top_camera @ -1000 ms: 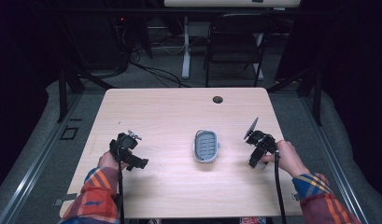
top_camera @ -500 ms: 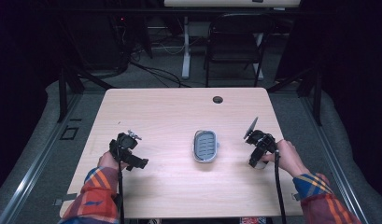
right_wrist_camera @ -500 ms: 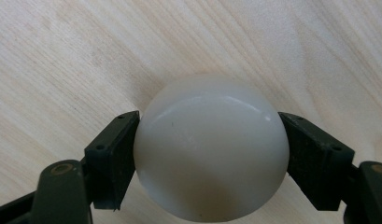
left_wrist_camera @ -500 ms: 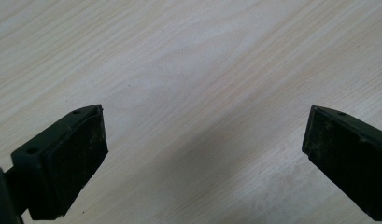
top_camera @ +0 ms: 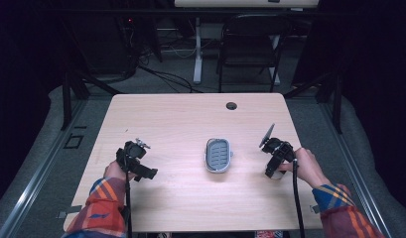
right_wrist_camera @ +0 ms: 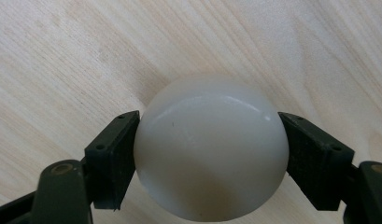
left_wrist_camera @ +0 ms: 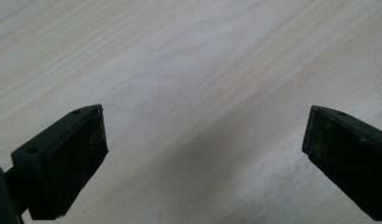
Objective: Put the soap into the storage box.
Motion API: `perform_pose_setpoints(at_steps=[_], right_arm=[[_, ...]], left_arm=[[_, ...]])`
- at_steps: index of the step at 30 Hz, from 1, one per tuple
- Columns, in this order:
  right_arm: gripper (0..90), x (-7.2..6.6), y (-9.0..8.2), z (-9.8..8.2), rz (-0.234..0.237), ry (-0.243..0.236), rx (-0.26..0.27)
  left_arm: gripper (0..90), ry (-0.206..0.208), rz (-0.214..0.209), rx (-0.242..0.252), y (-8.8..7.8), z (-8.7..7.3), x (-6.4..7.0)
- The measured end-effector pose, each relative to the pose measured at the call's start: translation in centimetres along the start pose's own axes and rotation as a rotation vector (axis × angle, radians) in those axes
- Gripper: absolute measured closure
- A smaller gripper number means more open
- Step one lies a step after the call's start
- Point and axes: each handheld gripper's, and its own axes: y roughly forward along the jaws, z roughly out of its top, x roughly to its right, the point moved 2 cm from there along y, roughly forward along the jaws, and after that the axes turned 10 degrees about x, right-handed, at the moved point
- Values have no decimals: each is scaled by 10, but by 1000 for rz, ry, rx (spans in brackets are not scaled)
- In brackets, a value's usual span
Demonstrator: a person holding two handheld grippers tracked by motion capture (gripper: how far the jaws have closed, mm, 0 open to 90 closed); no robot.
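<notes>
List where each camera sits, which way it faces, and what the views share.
High view: above the near edge, looking forward and down at the table; forearms, left gripper, right gripper, tray.
Left gripper view: faces bare tabletop between open jaws.
Right gripper view: faces a white ball, clamped.
Shared: wood tabletop.

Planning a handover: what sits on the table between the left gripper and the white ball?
In the high view, only the grey tray lies between the left gripper and the white ball; otherwise bare wood.
</notes>
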Motion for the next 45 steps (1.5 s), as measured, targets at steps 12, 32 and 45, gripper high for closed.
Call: perform_pose_setpoints(at_steps=[12,32,45], right_arm=[[239,-5,-5,1,8,3,19],[239,-13,-15,15,-2,-40,42],[240,-18,-15,23,2,-47,52]], left_arm=[[1,-2,1,-1,0,0,0],[1,-5,3,-4,0,0,0],[1,-4,2,-4,0,0,0]])
